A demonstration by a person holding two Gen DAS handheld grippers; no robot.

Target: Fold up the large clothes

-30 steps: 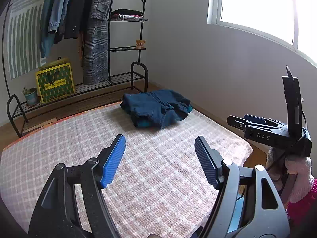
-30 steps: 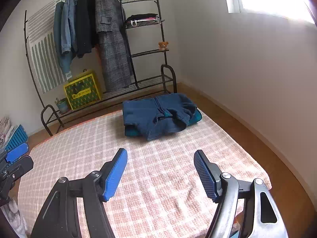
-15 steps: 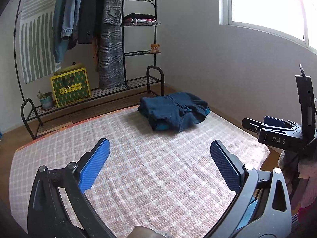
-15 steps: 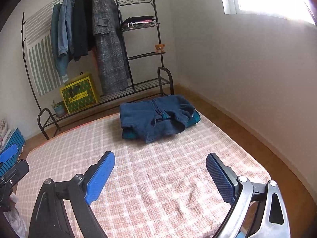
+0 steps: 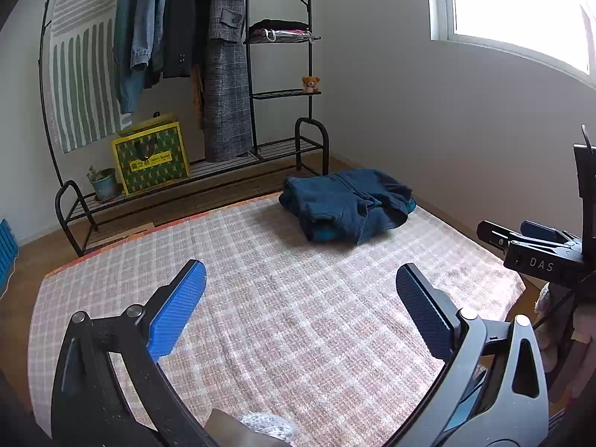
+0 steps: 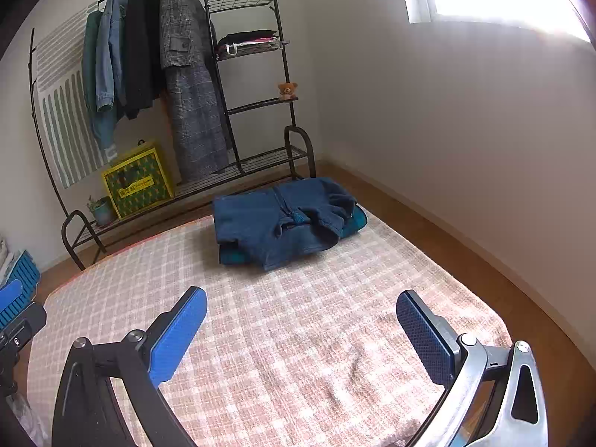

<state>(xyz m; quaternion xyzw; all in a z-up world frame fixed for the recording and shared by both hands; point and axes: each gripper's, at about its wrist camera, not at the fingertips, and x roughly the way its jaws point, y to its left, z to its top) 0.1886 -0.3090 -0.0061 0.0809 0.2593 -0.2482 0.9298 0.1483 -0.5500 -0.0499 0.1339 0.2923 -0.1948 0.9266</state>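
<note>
Where it enters, right gripper (image 5: pixel 536 240) reads "DAS".

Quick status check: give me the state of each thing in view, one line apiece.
Left tool: jaws wide open, nothing between them.
Right tool: jaws opening, nothing between them.
Blue garment: folded into a bundle, lying at the far end of the checked blanket.
Checked blanket: spread flat on the floor.
Coats: hanging on the rack.
</note>
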